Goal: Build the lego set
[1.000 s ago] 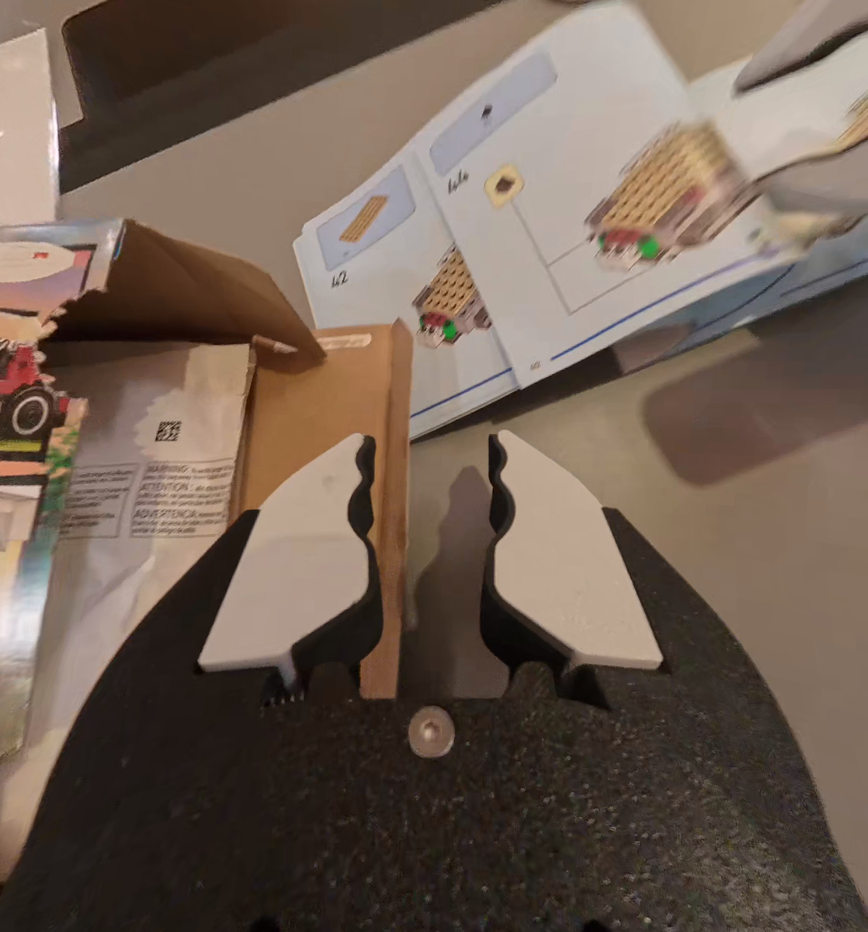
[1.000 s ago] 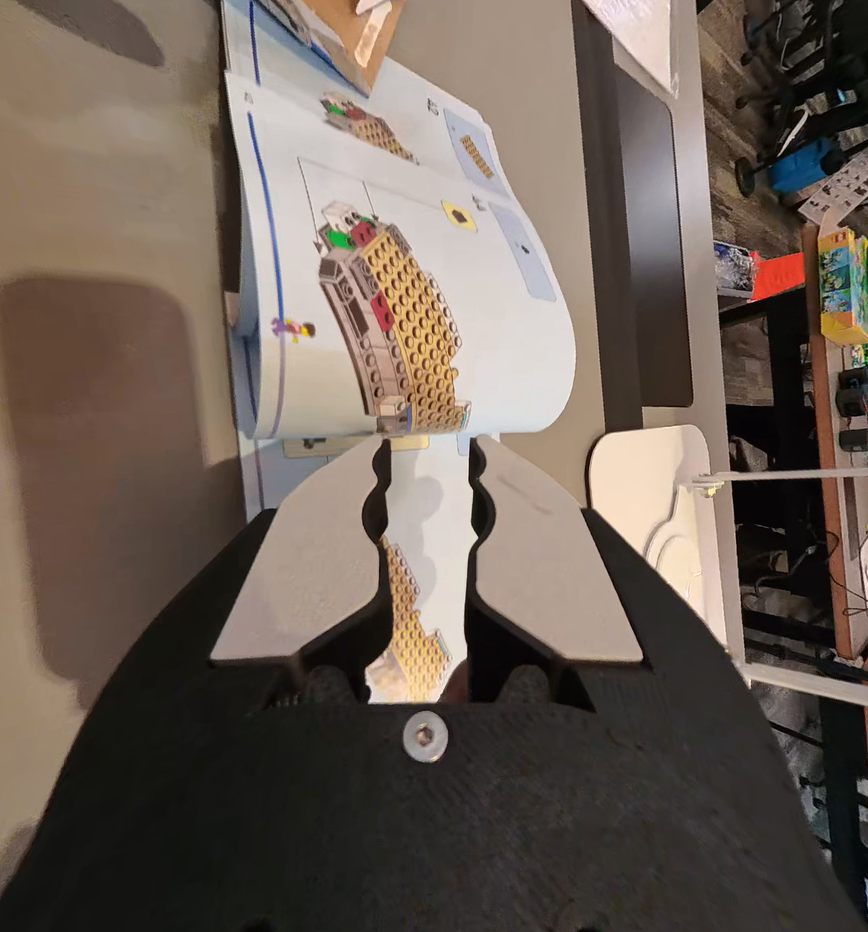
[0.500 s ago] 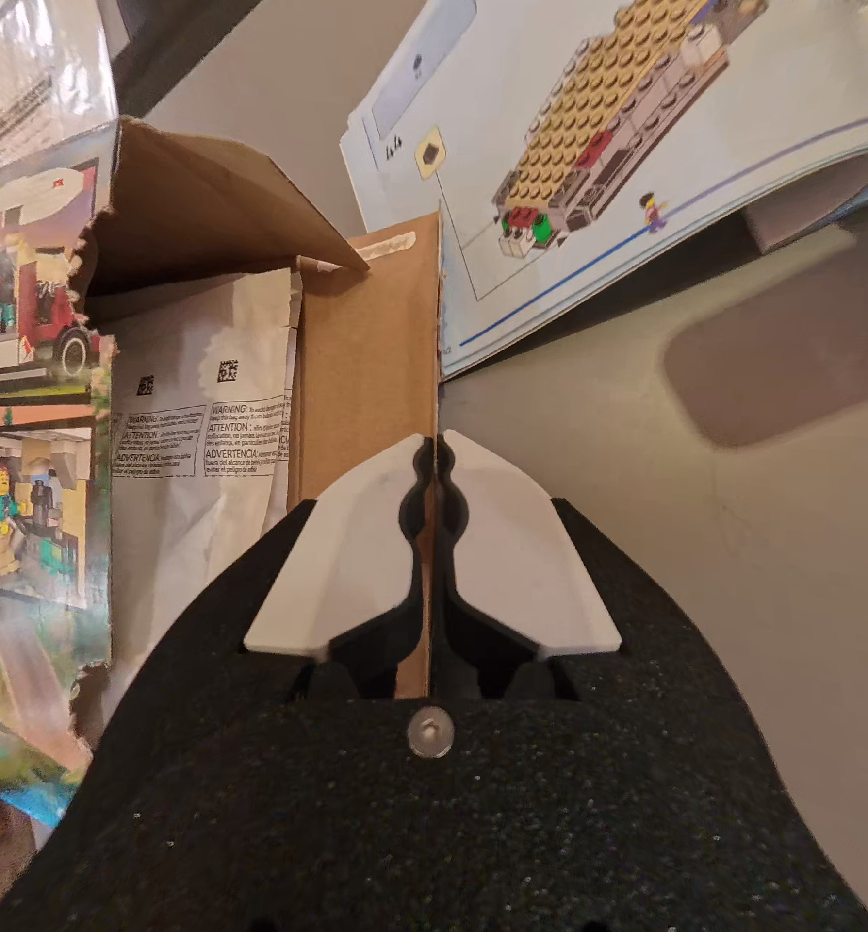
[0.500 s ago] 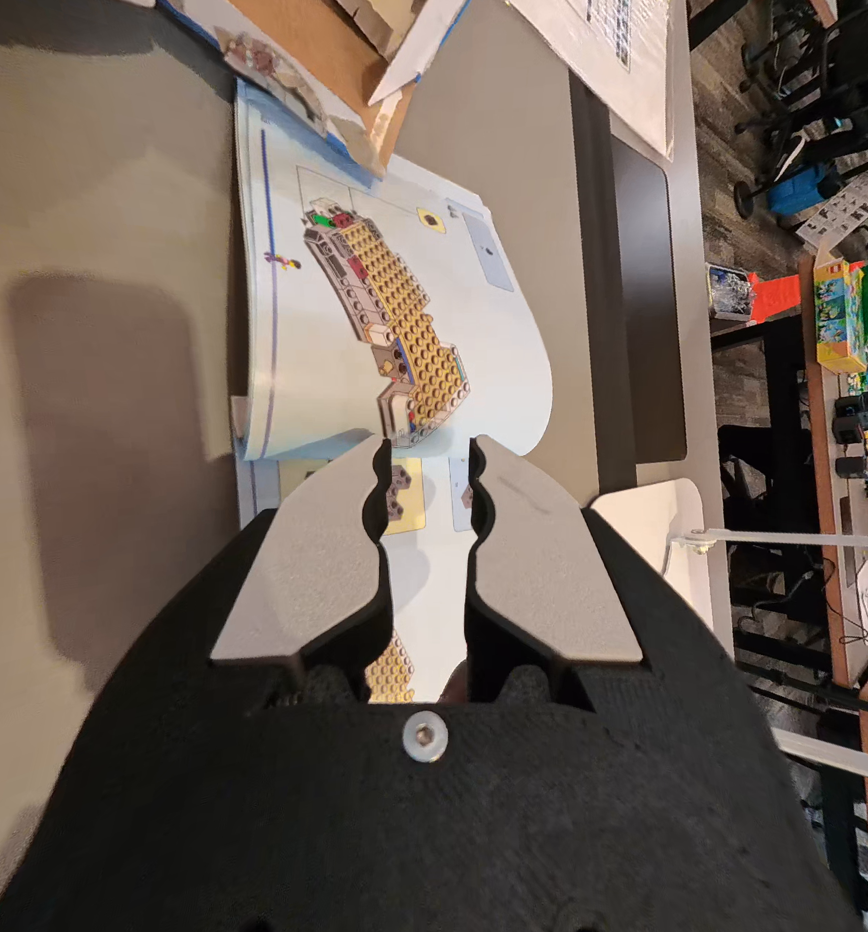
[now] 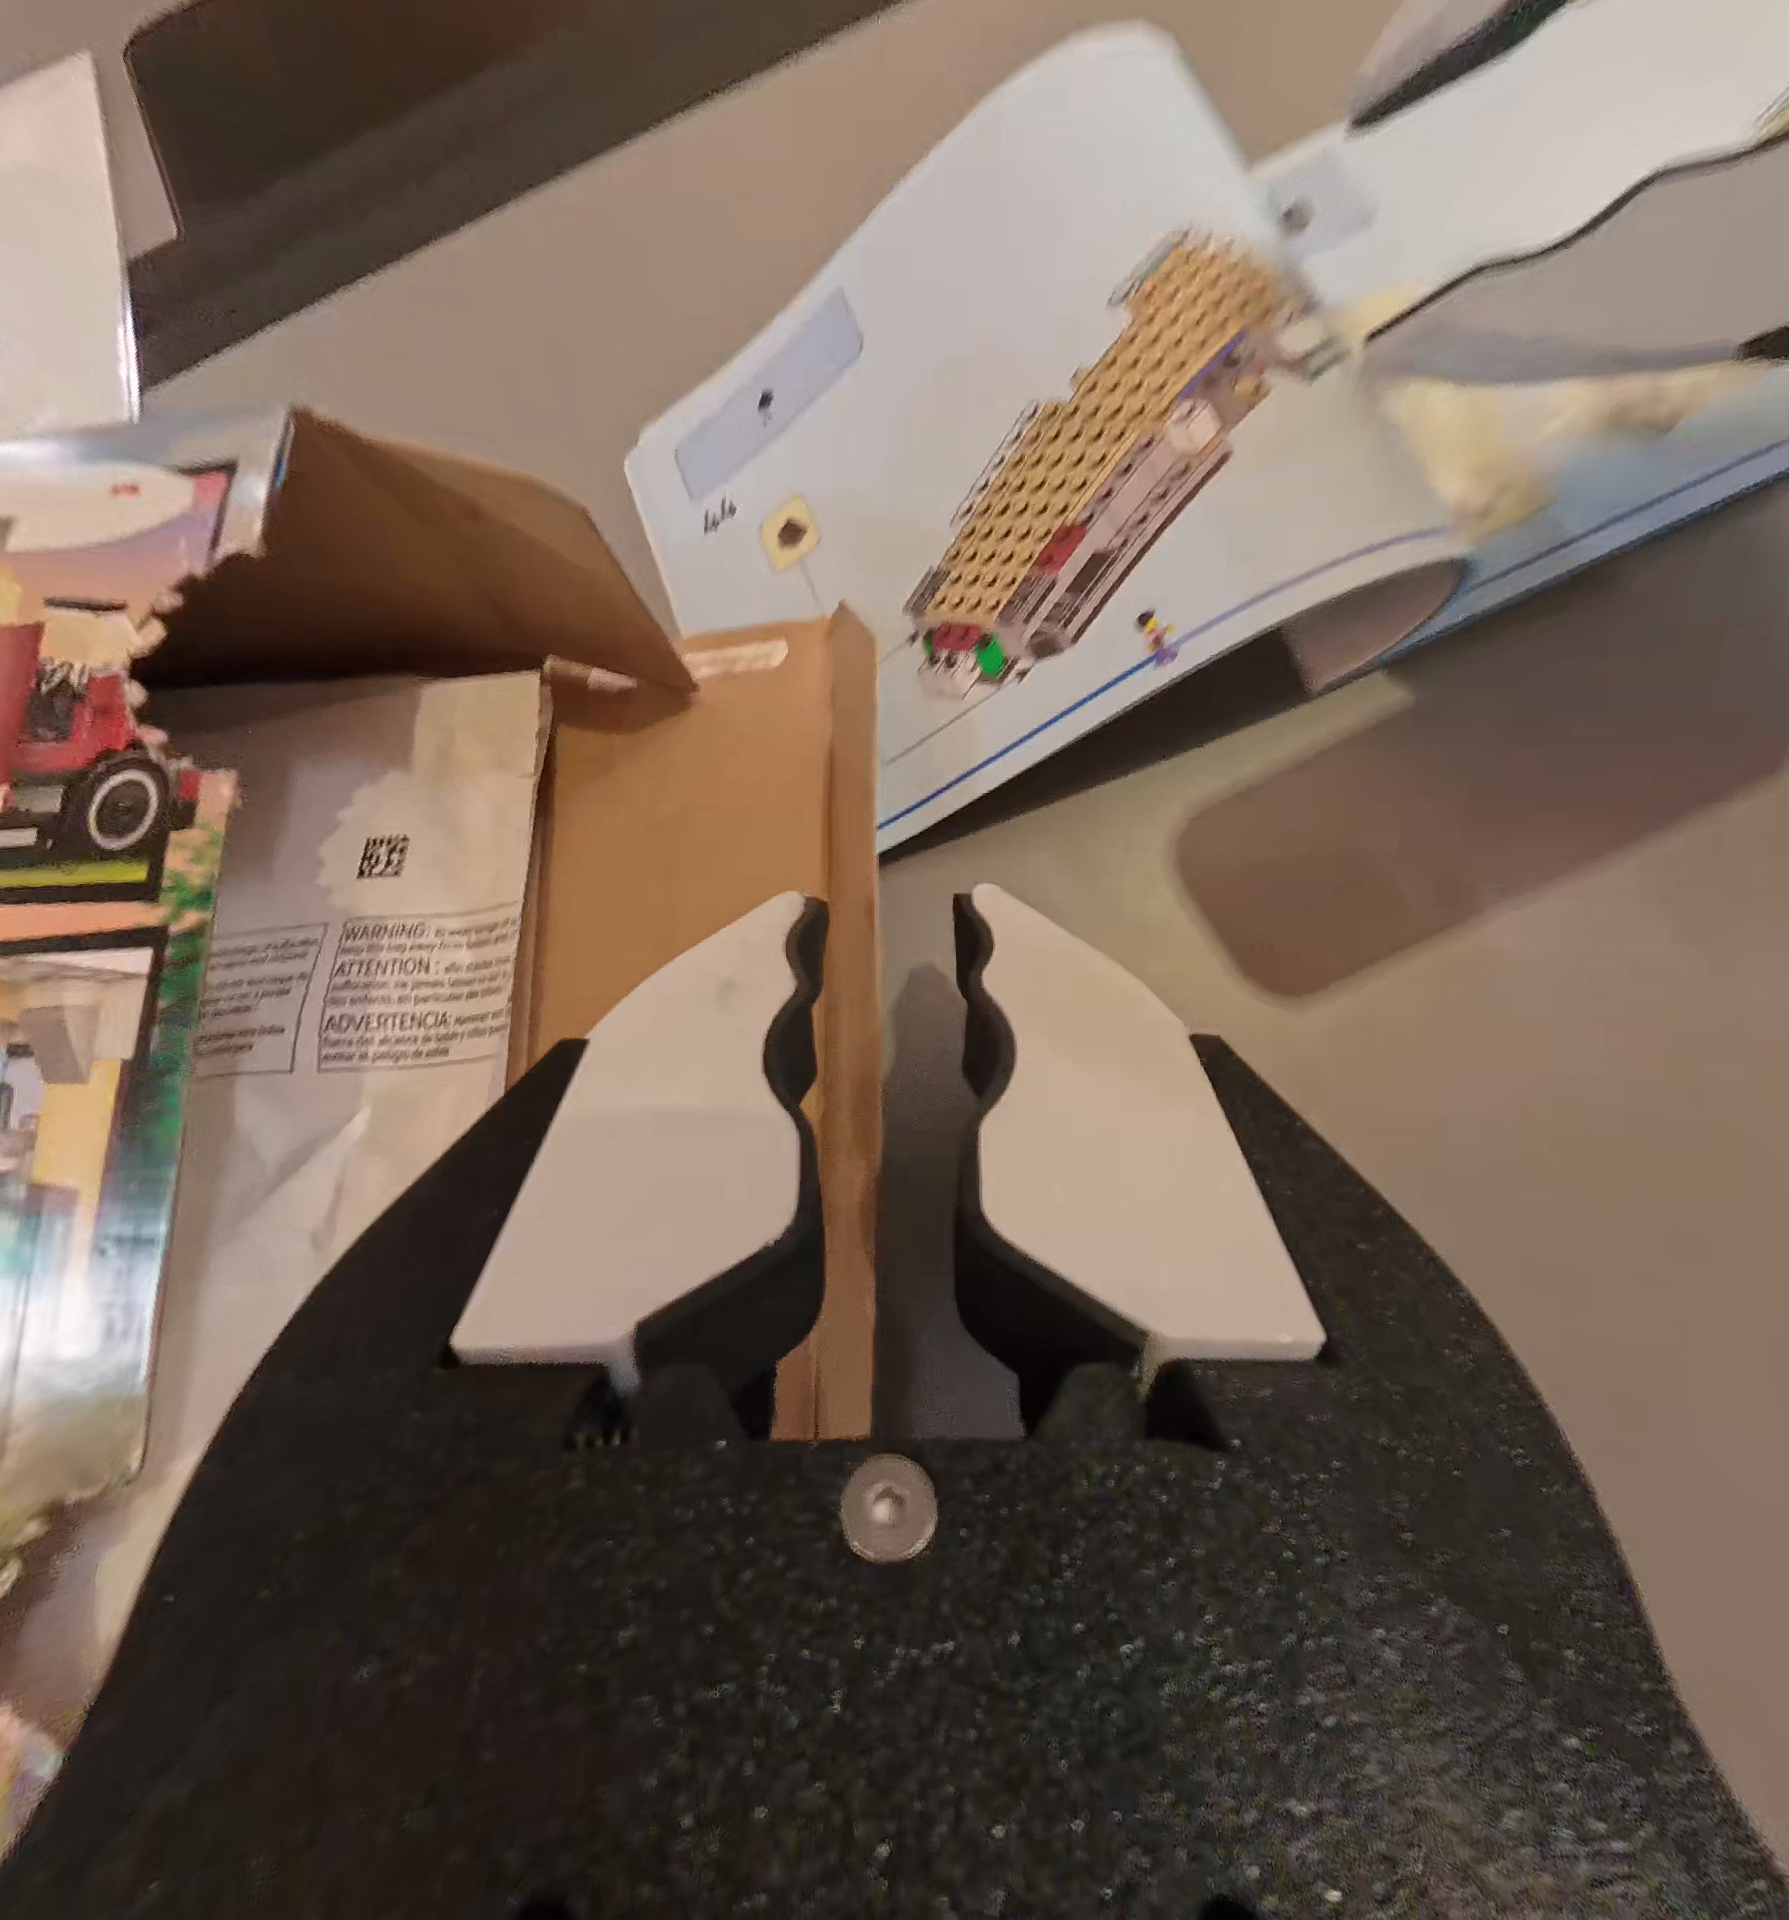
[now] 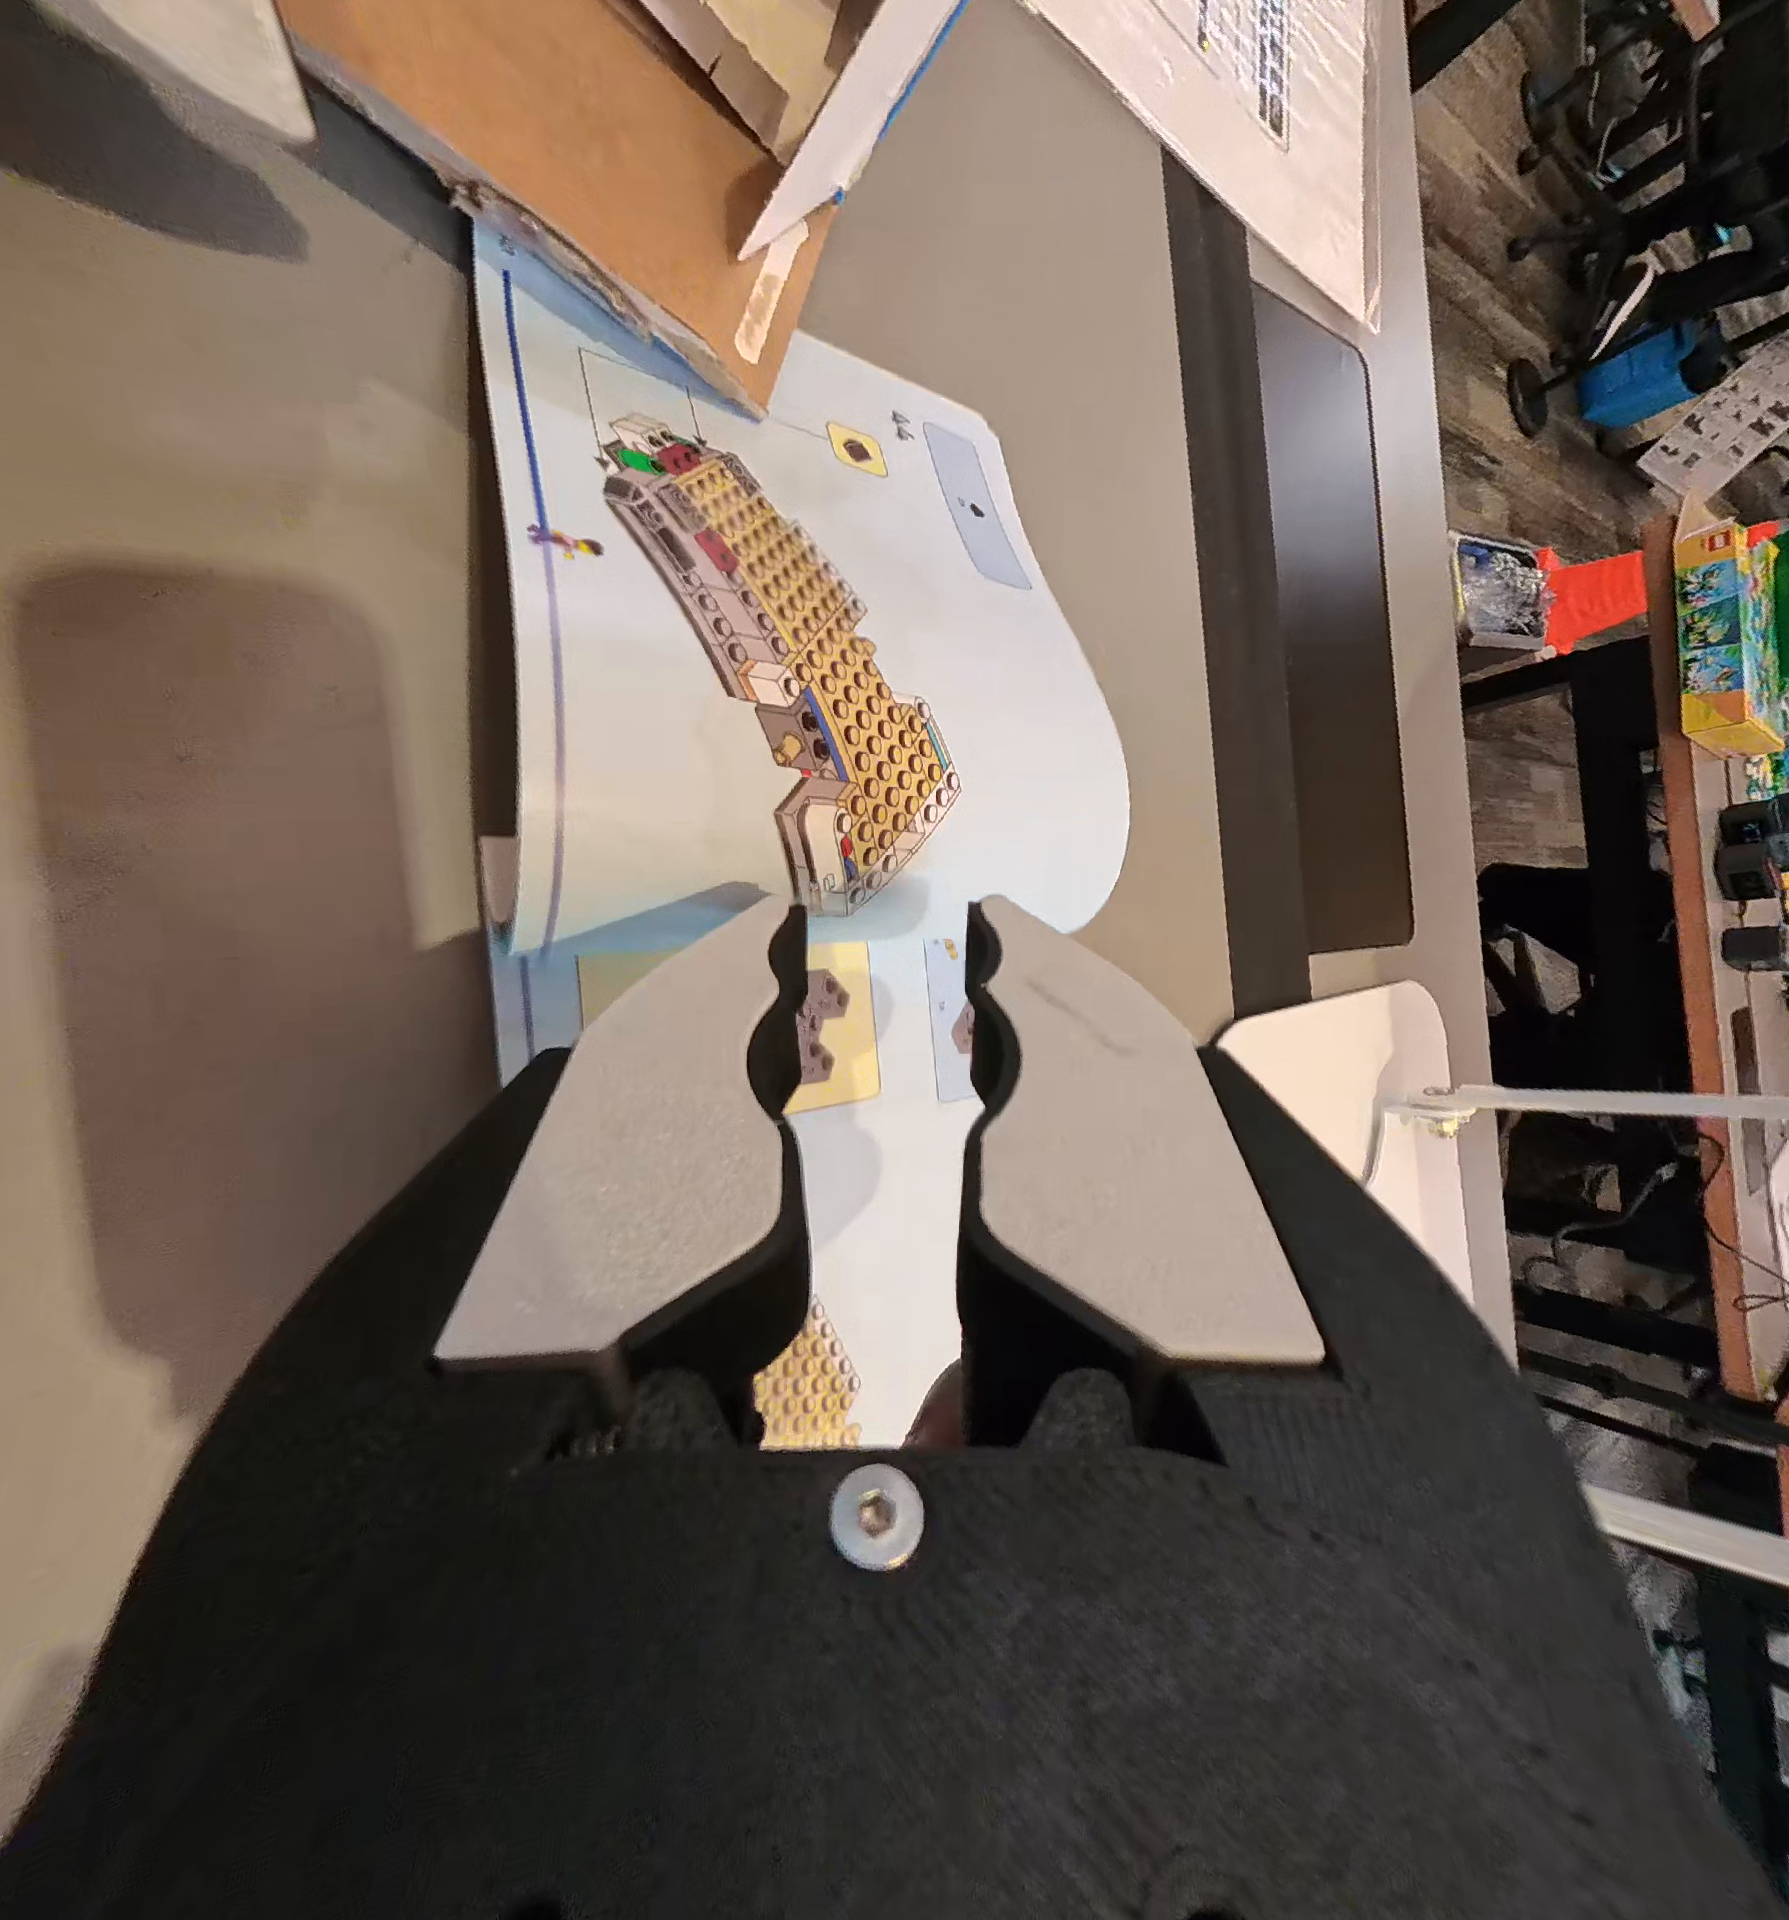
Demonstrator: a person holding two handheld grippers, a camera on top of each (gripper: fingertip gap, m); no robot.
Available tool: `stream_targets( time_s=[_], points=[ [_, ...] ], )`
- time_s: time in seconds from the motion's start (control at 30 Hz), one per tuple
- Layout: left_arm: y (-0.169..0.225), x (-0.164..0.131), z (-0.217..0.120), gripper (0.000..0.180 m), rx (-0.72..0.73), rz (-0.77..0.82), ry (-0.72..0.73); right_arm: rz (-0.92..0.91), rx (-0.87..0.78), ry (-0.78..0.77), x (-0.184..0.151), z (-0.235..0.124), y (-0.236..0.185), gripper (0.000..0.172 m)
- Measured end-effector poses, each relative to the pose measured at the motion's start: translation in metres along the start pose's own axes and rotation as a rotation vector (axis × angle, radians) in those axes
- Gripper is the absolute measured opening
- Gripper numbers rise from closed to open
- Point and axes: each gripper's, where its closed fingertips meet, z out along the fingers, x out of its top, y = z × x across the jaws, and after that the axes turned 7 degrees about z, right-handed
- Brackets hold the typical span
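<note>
Beige worktop in an office-type room; in the right wrist view, past the worktop's far-right edge, a wood-look floor, dark chair bases and a side bench with colourful toy boxes.

Left to right in the left wrist view: a printed toy box lies near the left edge, torn open, brown cardboard flaps folded up. A pale paper bag with printed warning panels sits inside its mouth. Just right of that, a brown cardboard flap runs toward the camera.

Left tongs spread. The flap's right edge strip stands in the gap, close against the left pad; the right pad is clear of it, with bare worktop and shadow between. Not pinched.

Further right, an open instruction booklet lies toward the far side, one corner tucked under the box flap. Its top page curls up.

Right tongs spread, hovering over the booklet's lower page, tips at the edge of the curled page; nothing between the pads. In the left wrist view these tongs appear blurred in the upper right corner, over the booklet.

A dark mat and a white curved stand lie at the right edge.
</note>
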Motion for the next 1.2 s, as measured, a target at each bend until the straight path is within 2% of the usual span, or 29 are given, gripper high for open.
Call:
stream_targets(
  time_s=[0.03, 0.2, 0.3, 0.47, 0.57, 0.67, 0.77, 0.97, 1.2],
  points=[
    [0.002, 0.006, -0.002, 0.024, -0.016, -0.010, 0.034, 0.008, -0.003, -0.002, -0.002, -0.003, 0.001, 0.029],
    [0.015, 0.020, -0.002, 0.027, -0.090, -0.025, 0.124, 0.069, -0.042, 0.002, -0.020, -0.030, 0.009, 0.029],
    [0.031, 0.026, 0.000, 0.030, -0.175, -0.025, 0.152, 0.146, -0.066, 0.010, -0.046, -0.054, 0.008, 0.029],
    [0.055, 0.031, 0.003, 0.032, -0.273, 0.005, 0.177, 0.334, -0.145, 0.006, -0.119, -0.093, 0.003, 0.024],
    [0.065, 0.034, 0.003, 0.034, -0.318, 0.015, 0.189, 0.418, -0.160, -0.058, -0.168, -0.111, -0.005, 0.023],
    [0.075, 0.038, 0.002, 0.034, -0.369, 0.008, 0.213, 0.508, -0.149, -0.081, -0.200, -0.123, -0.015, 0.023],
    [0.082, 0.041, 0.000, 0.034, -0.421, -0.008, 0.237, 0.589, -0.117, -0.046, -0.206, -0.128, -0.016, 0.019],
    [0.097, 0.043, 0.002, 0.035, -0.504, -0.020, 0.252, 0.605, -0.050, -0.043, -0.203, -0.124, -0.019, 0.012],
    [0.104, 0.037, 0.011, 0.035, -0.520, -0.015, 0.216, 0.624, -0.015, -0.045, -0.203, -0.122, -0.021, 0.008]
  ],
)
